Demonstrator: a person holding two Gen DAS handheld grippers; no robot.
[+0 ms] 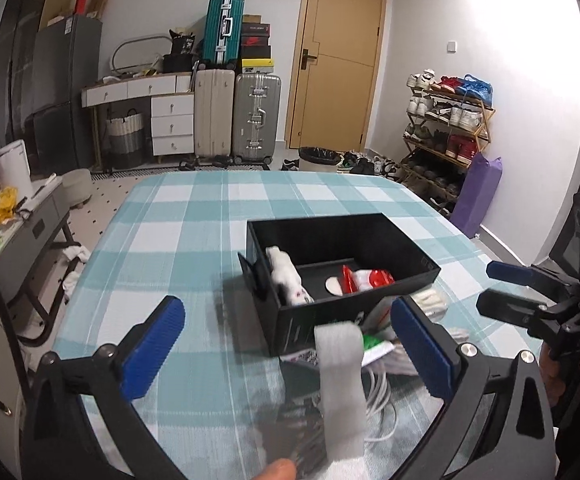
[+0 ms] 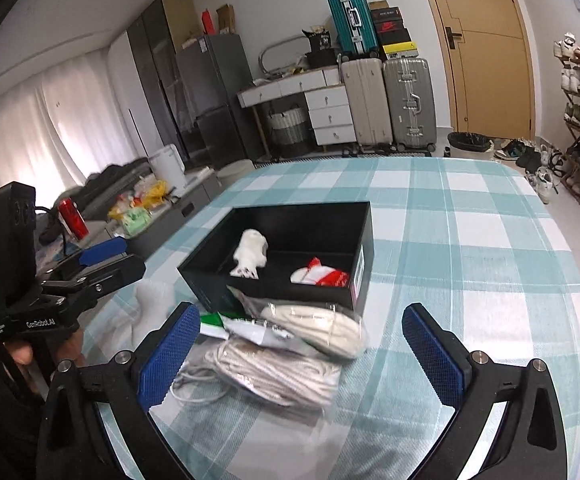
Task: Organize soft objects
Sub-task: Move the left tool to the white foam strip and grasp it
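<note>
On the bench covered with a teal-and-white checked cloth (image 2: 470,240) stands an open black cardboard box (image 2: 364,236), split by a low divider. One compartment holds a white rolled sock (image 2: 249,254); the other holds a red-and-white bundle of fabric (image 2: 324,276).

Just in front of the box, touching its near wall, lies a heap of things not yet sorted: a cream coil of cord in a clear plastic bag (image 2: 322,330), a looser skein of off-white rope (image 2: 273,372) beneath it, and a green-and-white packet (image 2: 219,322).

The right hand-held gripper (image 2: 302,356) hangs over this heap with its jaws spread wide and nothing between the pads. The left hand-held gripper (image 1: 285,356) is equally wide apart, and a white strip of gauzy fabric (image 1: 342,384) hangs blurred between its fingers without being pinched.

All these things look light and limp. The bagged coil is probably slippery on its film and will sag, so a pinch across its thick middle seems safest. The loose rope may trail loops, so gathering it at the bunched centre looks wiser than at an end.
</note>
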